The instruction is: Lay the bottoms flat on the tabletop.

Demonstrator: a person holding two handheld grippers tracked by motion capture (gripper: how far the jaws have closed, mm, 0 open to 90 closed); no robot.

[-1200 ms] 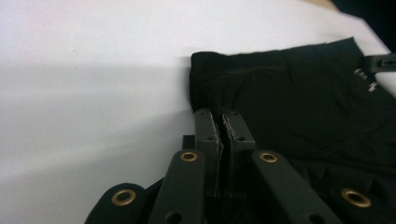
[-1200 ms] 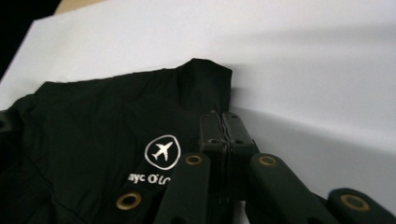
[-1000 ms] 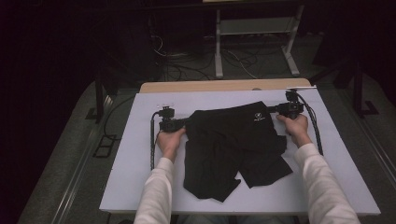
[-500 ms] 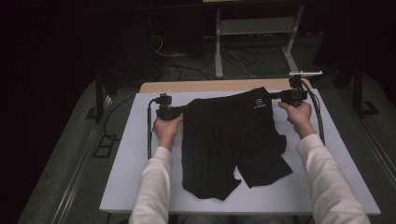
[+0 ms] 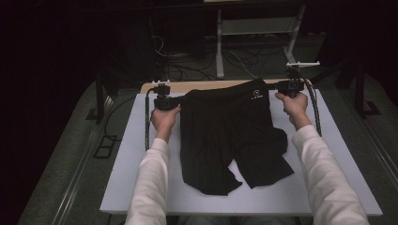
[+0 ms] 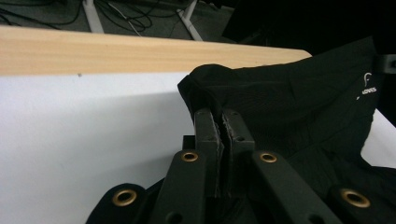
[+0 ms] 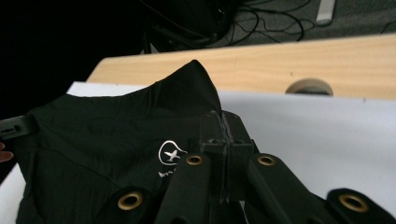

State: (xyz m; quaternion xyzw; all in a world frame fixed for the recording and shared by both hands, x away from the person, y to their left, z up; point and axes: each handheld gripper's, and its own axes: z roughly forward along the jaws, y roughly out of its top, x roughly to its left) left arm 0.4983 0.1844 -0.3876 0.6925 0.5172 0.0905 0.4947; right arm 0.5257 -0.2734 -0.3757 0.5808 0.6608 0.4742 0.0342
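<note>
A pair of black shorts (image 5: pixel 230 136) with a small white logo (image 5: pixel 256 93) hangs by its waistband between my two grippers, its legs trailing on the white board (image 5: pixel 141 154). My left gripper (image 5: pixel 180 101) is shut on the waistband's left corner. In the left gripper view the black jaws (image 6: pixel 222 122) pinch the black fabric (image 6: pixel 289 102). My right gripper (image 5: pixel 272 86) is shut on the waistband's right corner. In the right gripper view the jaws (image 7: pixel 218 121) clamp the cloth (image 7: pixel 112 130) next to the logo (image 7: pixel 172 154).
A strip of wooden tabletop (image 5: pixel 206 86) shows beyond the white board's far edge, with a round cable hole (image 7: pixel 309 87) in it. Behind the table stand a white frame (image 5: pixel 256 33) and loose cables (image 5: pixel 187 65) on the dark floor.
Both hands have risen and moved toward the far edge, lifting the waistband off the board and stretching it. The shorts' legs have dragged farther up the board.
</note>
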